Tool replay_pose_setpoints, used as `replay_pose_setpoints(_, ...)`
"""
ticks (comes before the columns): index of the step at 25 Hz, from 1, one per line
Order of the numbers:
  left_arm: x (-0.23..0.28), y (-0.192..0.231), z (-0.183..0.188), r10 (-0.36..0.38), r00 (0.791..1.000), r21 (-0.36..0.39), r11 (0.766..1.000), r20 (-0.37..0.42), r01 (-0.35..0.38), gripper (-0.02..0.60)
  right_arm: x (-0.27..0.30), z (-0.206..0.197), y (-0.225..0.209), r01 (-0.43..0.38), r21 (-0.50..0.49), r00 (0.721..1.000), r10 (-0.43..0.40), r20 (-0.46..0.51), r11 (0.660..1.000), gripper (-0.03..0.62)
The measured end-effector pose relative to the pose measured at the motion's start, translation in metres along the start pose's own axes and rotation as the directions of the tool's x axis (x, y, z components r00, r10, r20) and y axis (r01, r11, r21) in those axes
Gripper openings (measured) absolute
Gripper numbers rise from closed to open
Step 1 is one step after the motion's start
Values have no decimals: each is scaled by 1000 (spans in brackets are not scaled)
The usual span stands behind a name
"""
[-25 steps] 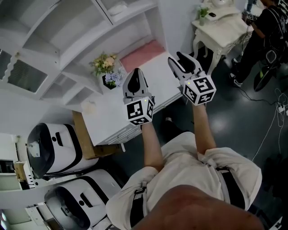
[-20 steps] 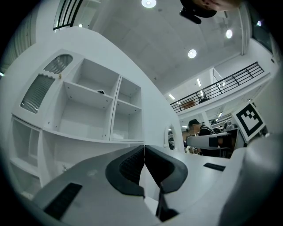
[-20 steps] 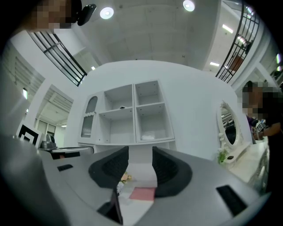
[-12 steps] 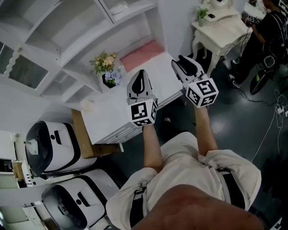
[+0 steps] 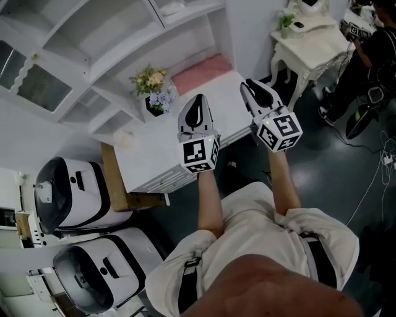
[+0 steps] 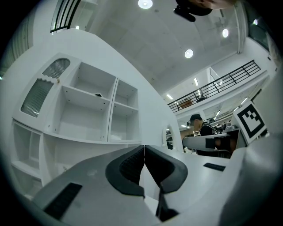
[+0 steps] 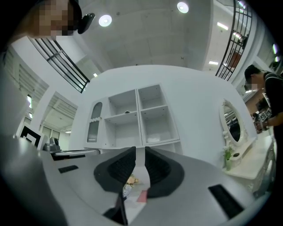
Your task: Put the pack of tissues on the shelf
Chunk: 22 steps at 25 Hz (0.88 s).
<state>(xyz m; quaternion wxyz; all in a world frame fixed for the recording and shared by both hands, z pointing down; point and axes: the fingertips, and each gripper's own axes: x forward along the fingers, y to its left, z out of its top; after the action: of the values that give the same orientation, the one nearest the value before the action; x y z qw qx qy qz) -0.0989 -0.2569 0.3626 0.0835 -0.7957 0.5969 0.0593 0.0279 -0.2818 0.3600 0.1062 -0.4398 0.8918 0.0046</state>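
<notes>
Head view: the right claw (image 5: pixel 252 86) is what has changed. A second ago its jaws gaped wide. They have just been closing and now stand a narrow slit apart, with nothing between the pads. The left claw (image 5: pixel 198 99) is as it was, its jaws pressed together and empty. Both claws hang over the front edge of the long white counter (image 5: pixel 154 161), on the person's side of the small dark vase of yellow and blue flowers (image 5: pixel 154 93).

Nothing on the counter has shifted since then. The flat pink pack of tissues (image 5: pixel 201 73) lies just beside the vase, at the back against the wall. A small cream lump (image 5: pixel 124 139) sits on the other side of the vase, near the counter's end.

Behind and above the vase rises the tall white shelf unit (image 5: pixel 74 37). Most of its compartments are bare. One compartment above the pack holds a white folded thing (image 5: pixel 173 8). In the right gripper view, the flowers and a corner of the pink pack show through the slit between the jaws.
</notes>
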Motion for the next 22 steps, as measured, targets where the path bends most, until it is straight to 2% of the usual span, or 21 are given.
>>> replay_pose_setpoints(10,-8,5,3,12,1000,9,1000,-1,-12,11,0,6,7,-15,4,1000,15,16,1000,79)
replay_pose_setpoints(22,-16,8,-1,10,1000,9,1000,-15,-10,11,0,-4,18,-37,13,999,37,-21,999,67)
